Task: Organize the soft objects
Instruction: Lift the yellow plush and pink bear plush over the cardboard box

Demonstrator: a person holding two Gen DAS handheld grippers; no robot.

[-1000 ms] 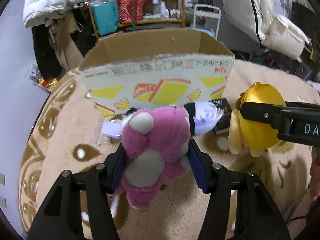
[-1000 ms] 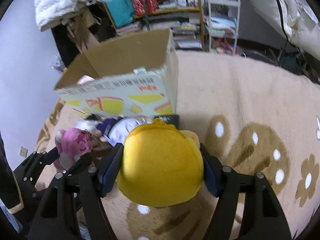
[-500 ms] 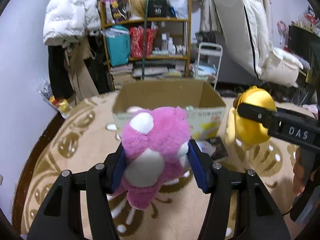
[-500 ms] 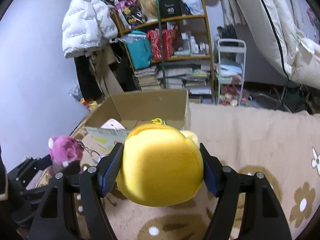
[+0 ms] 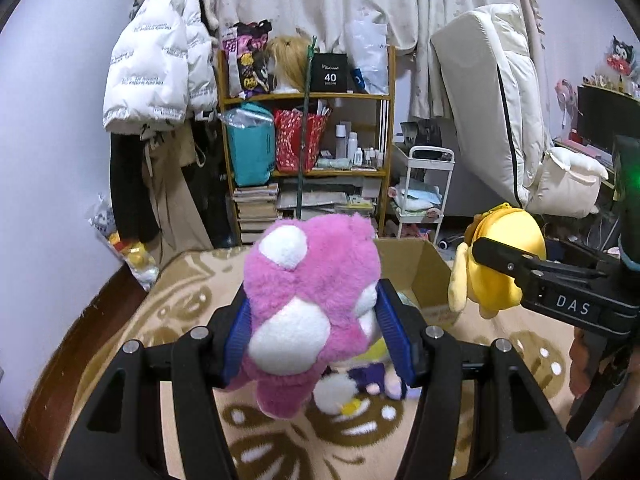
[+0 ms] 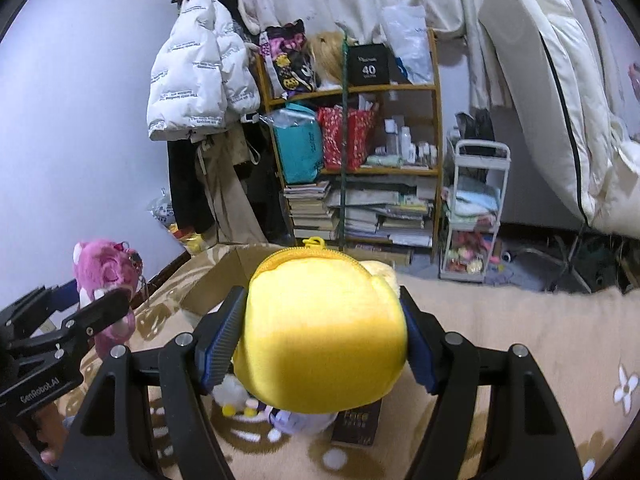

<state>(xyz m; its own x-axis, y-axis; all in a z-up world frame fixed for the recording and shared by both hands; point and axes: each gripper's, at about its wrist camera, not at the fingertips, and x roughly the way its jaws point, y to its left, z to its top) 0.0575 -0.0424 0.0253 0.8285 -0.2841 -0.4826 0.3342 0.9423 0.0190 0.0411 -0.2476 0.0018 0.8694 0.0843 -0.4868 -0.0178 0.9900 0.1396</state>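
Note:
My left gripper (image 5: 318, 336) is shut on a pink plush bear (image 5: 310, 300), its blue pads pressing the bear's sides, held up above the rug. The bear also shows at the left of the right wrist view (image 6: 105, 280). My right gripper (image 6: 318, 342) is shut on a round yellow plush pouch (image 6: 324, 332) with a zipper on top; the same pouch (image 5: 506, 268) hangs at the right of the left wrist view. Behind both toys stands an open cardboard box (image 5: 416, 272) (image 6: 216, 280) on the rug. A white and purple soft toy (image 5: 360, 384) (image 6: 260, 404) lies on the rug below.
A beige patterned rug (image 6: 520, 340) covers the floor. A dark booklet (image 6: 356, 420) lies by the small toy. Behind the box are a wooden shelf (image 5: 308, 100) full of bags and books, a white cart (image 6: 476, 216), a hanging white jacket (image 5: 156, 68) and a leaning mattress (image 5: 492, 112).
Both grippers have risen and tilted upward with their toys still gripped. The box has dropped lower and smaller in view, and the shelf and curtains have come into sight.

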